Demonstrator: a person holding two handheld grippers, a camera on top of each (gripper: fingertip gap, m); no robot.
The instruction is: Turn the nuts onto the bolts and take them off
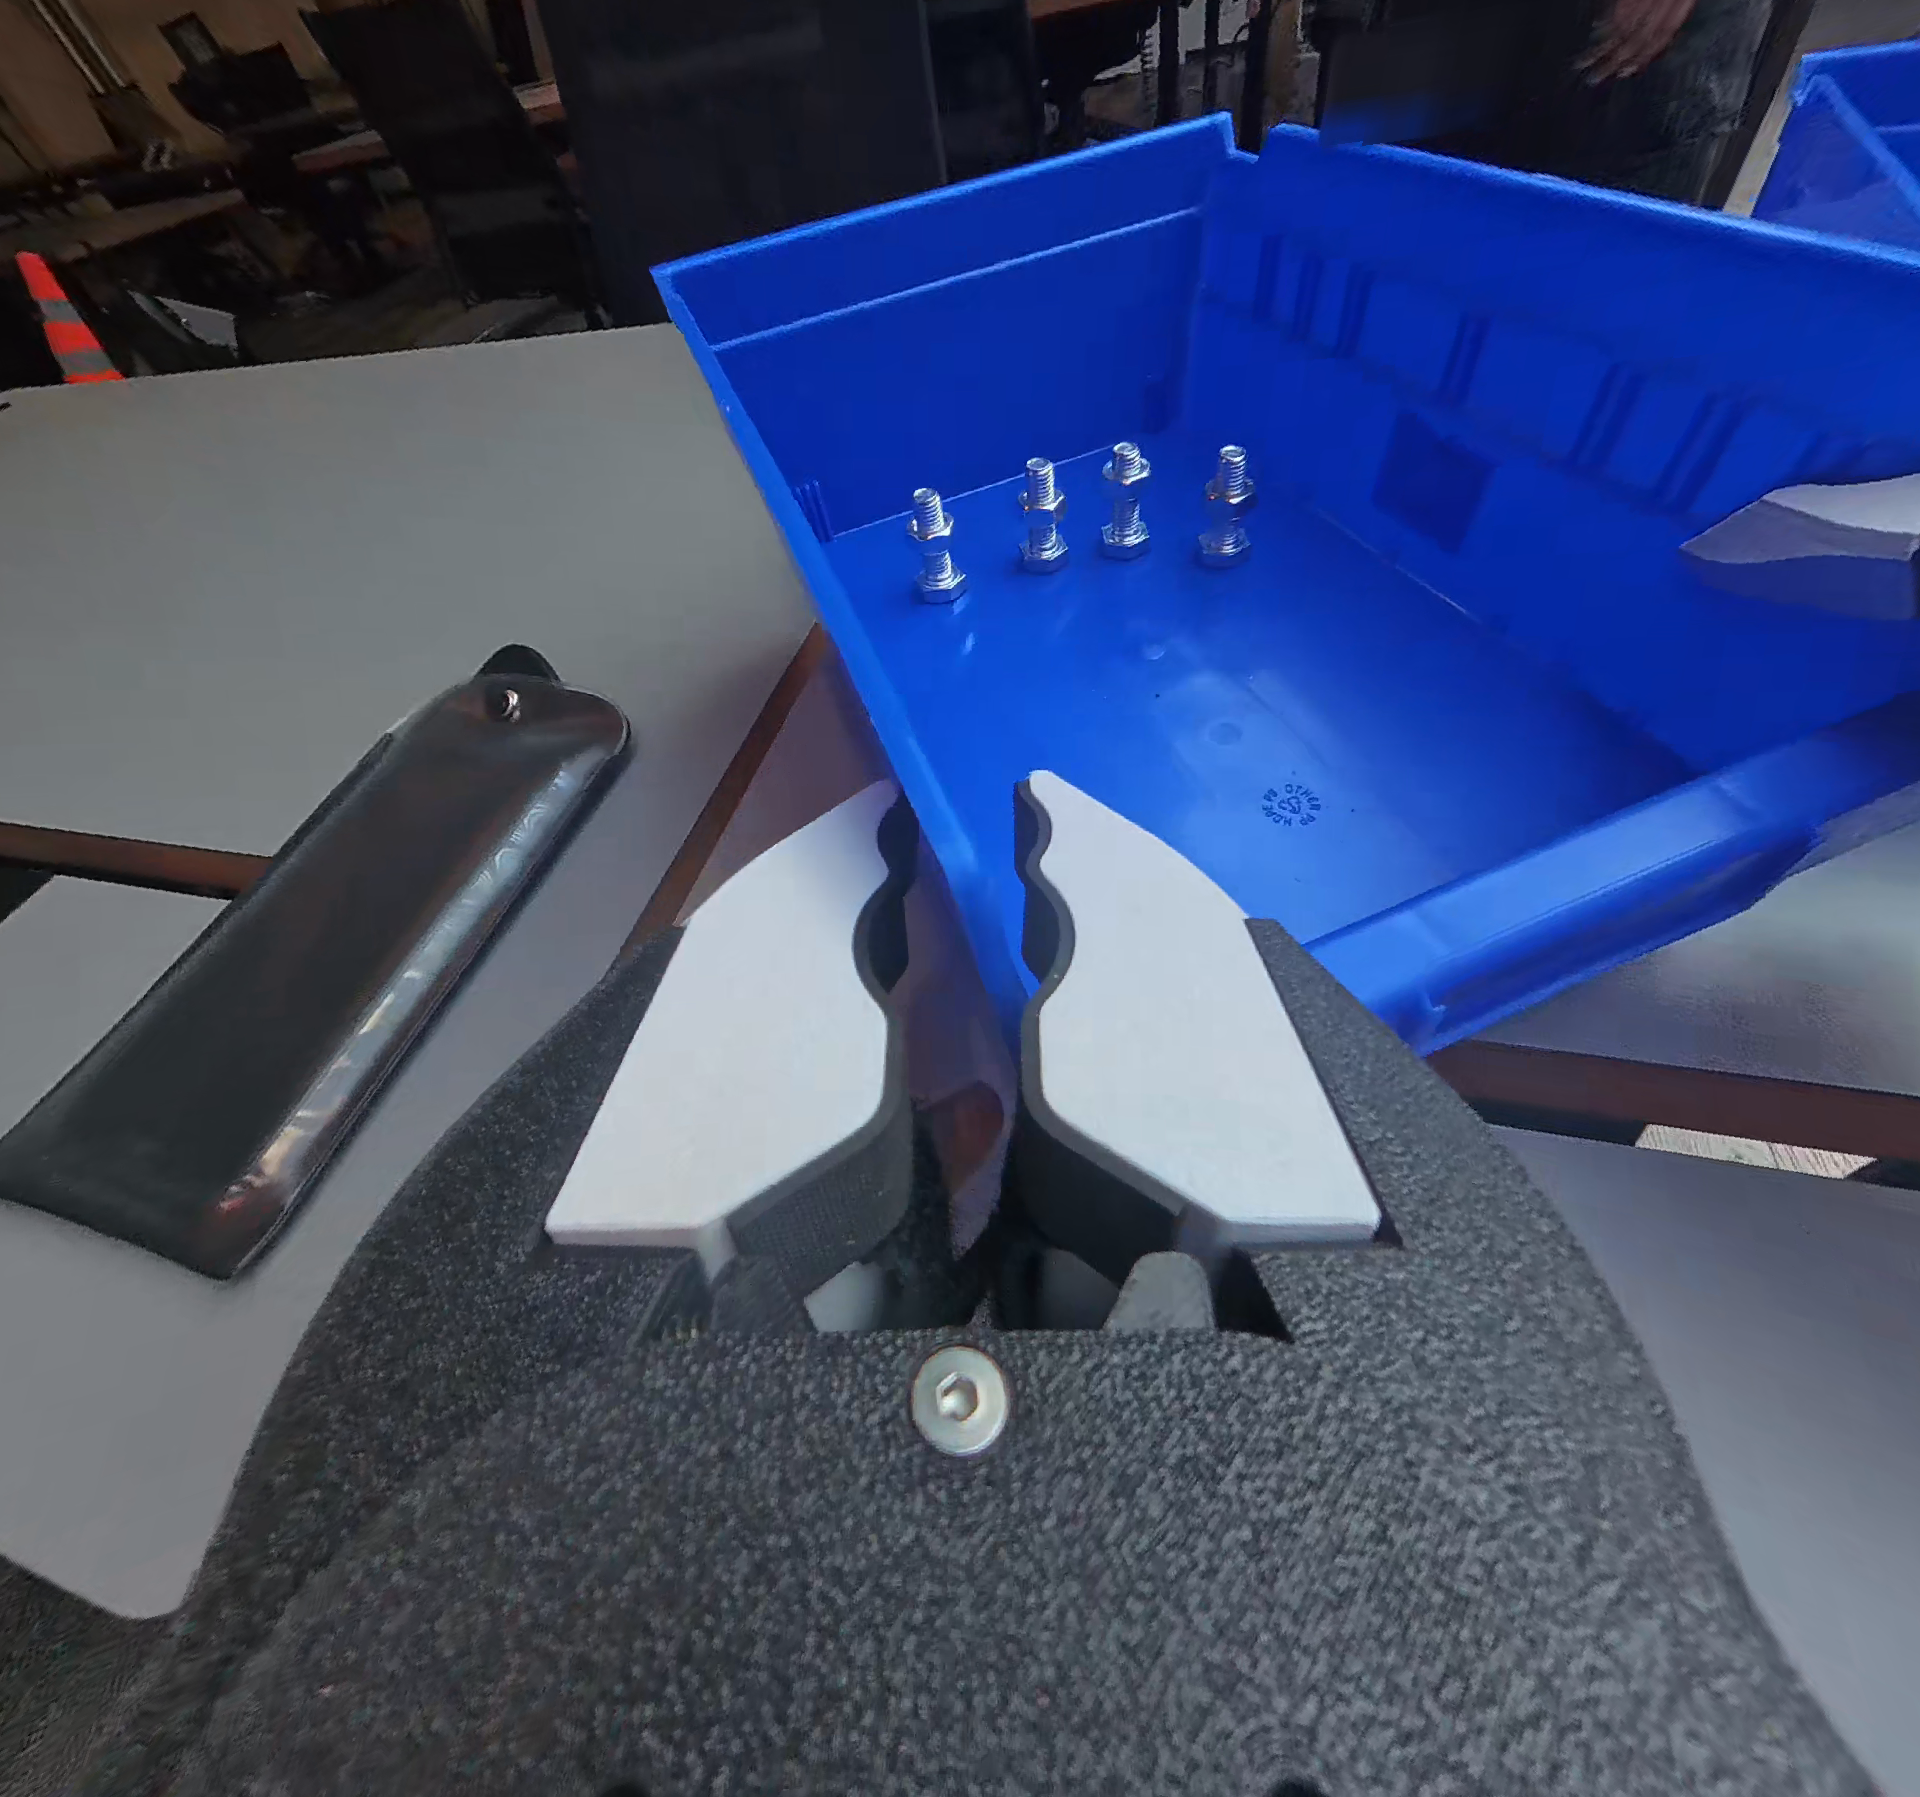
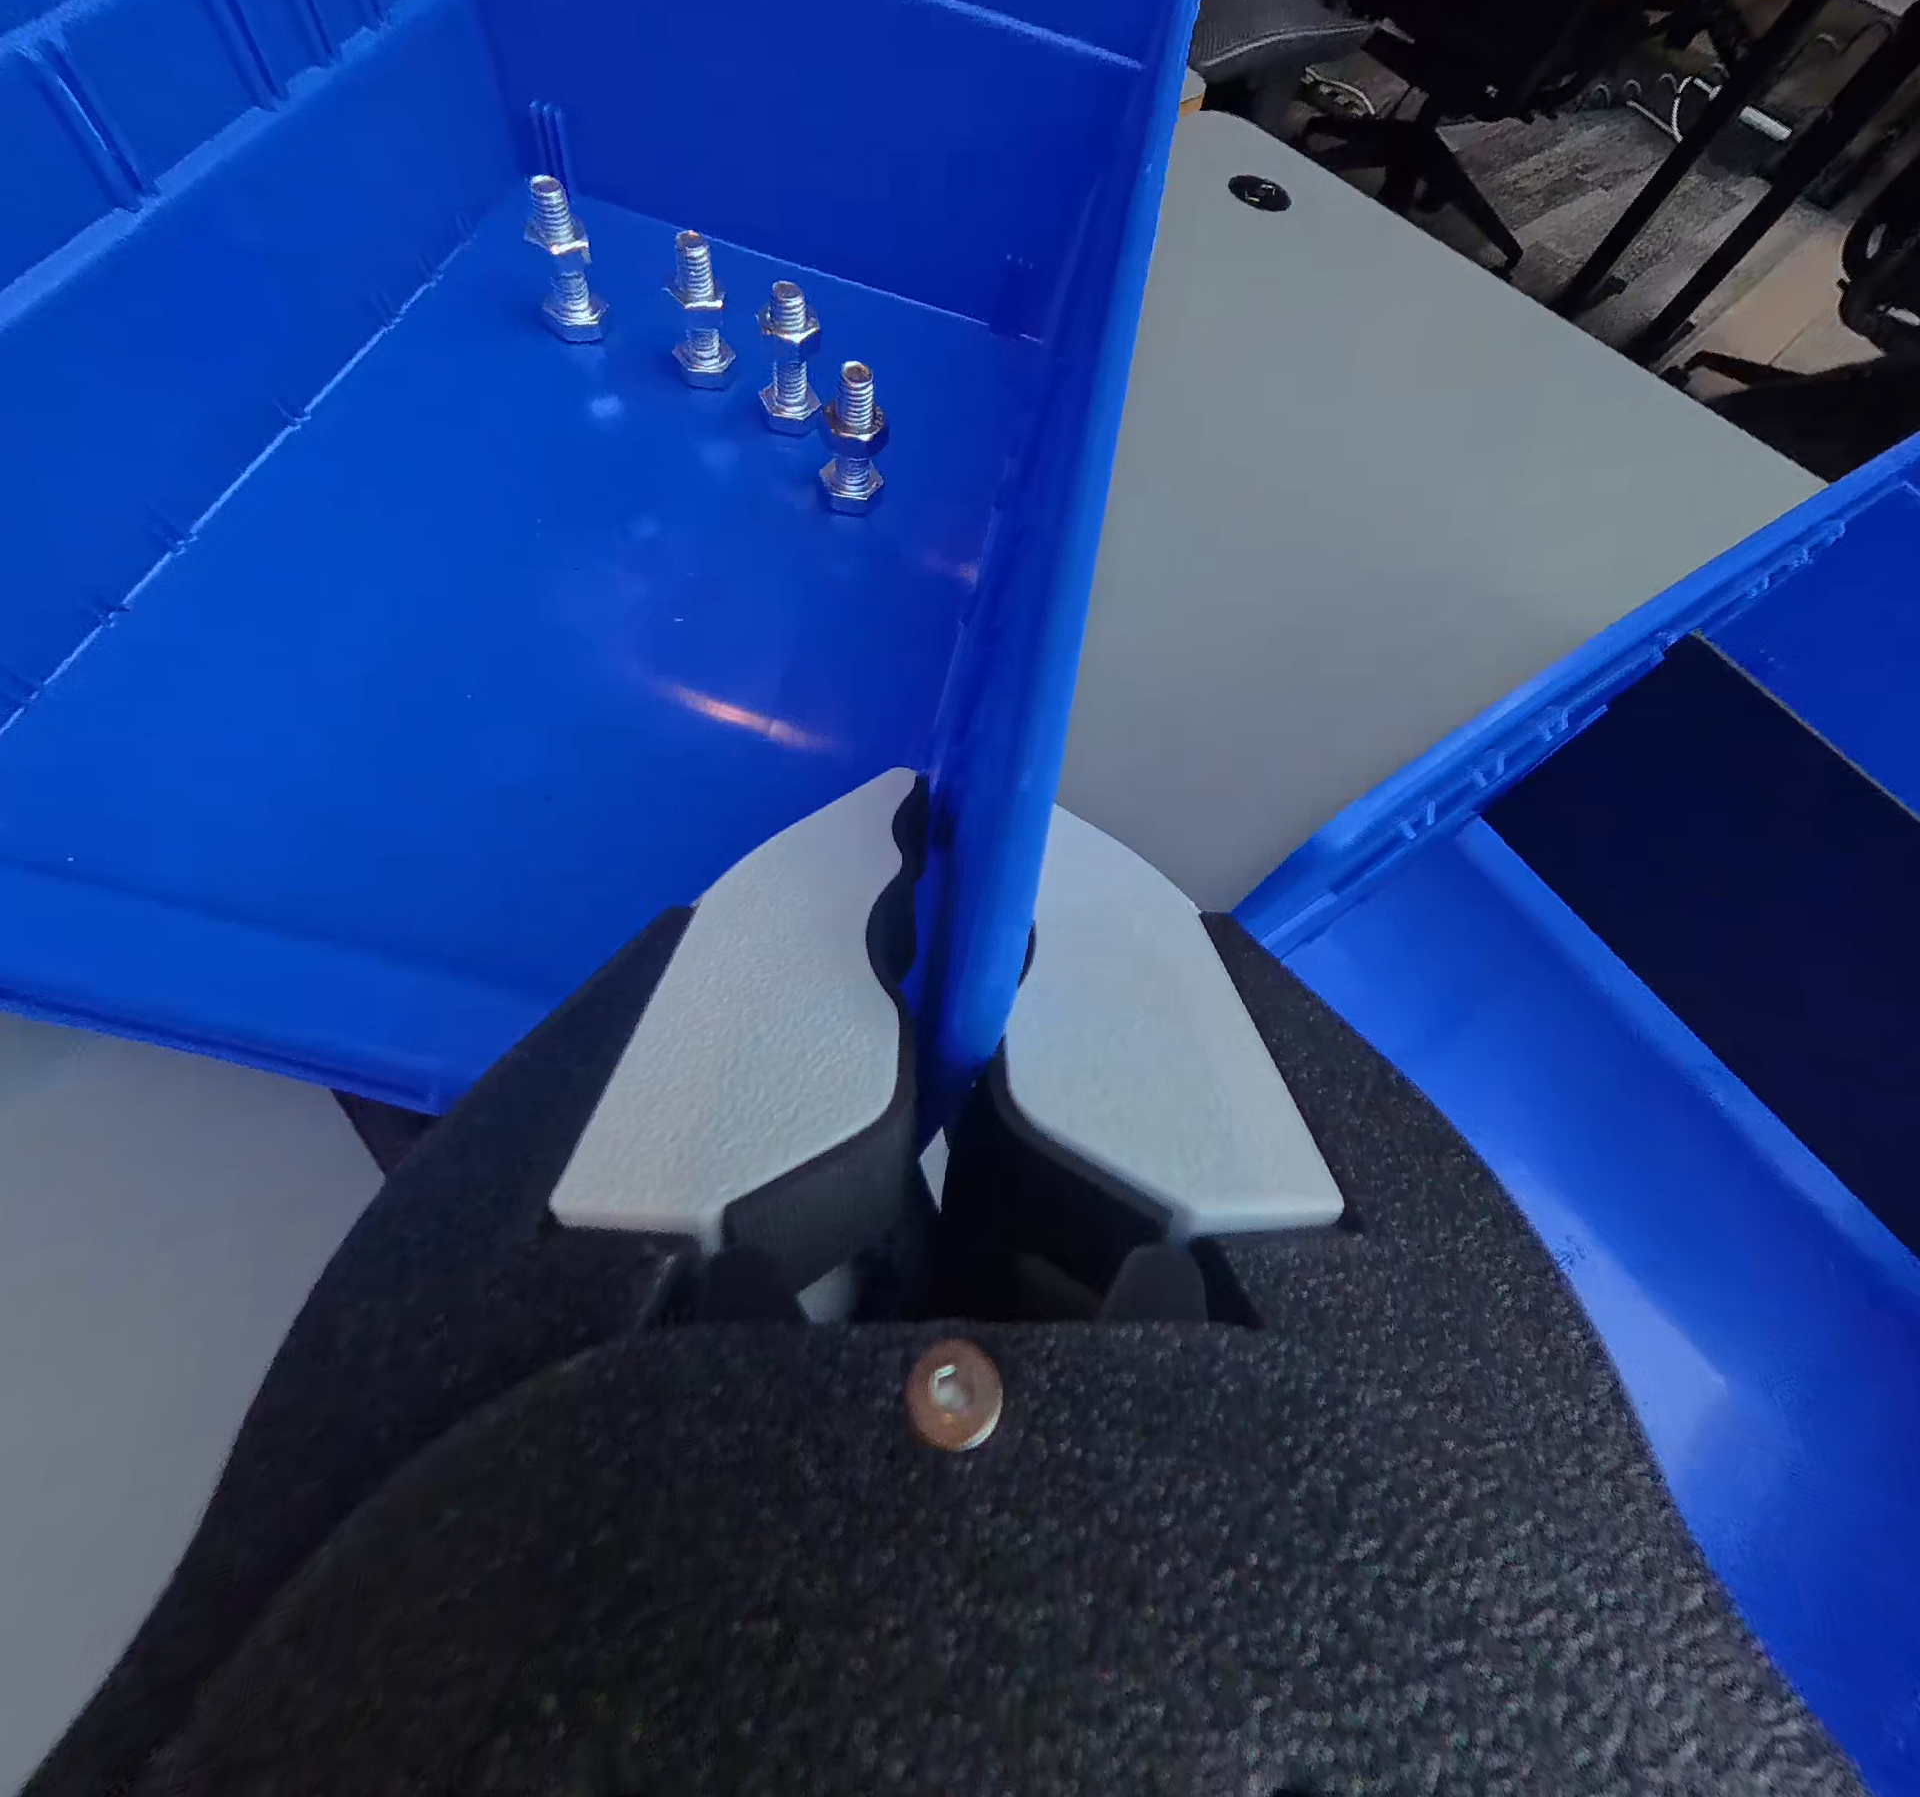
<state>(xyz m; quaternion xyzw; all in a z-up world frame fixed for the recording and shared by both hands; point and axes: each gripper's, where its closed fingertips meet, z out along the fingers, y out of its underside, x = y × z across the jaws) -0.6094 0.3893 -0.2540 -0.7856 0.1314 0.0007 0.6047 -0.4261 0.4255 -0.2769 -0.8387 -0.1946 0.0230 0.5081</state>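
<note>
Several silver bolts (image 1: 1081, 521) stand head-down in a row on the floor of a blue plastic bin (image 1: 1455, 376), near its far wall. Each has a nut partway up its thread. They also show in the right wrist view (image 2: 717, 345). My left gripper (image 1: 966, 791) straddles the bin's left side wall near the front, with its jaws closed on it. My right gripper (image 2: 977, 812) is shut on the right side wall of the bin (image 2: 260, 241). The right gripper also shows at the right edge of the left wrist view (image 1: 1808, 542).
The bin sits on grey tables (image 1: 312, 552) with a dark seam under it. A black case (image 1: 312, 968) lies to the left. A second blue bin (image 2: 1662, 916) stands close on the right. A person (image 1: 1662, 2) and chairs are behind. One gripper's finger ends stand about 20 cm off the other's.
</note>
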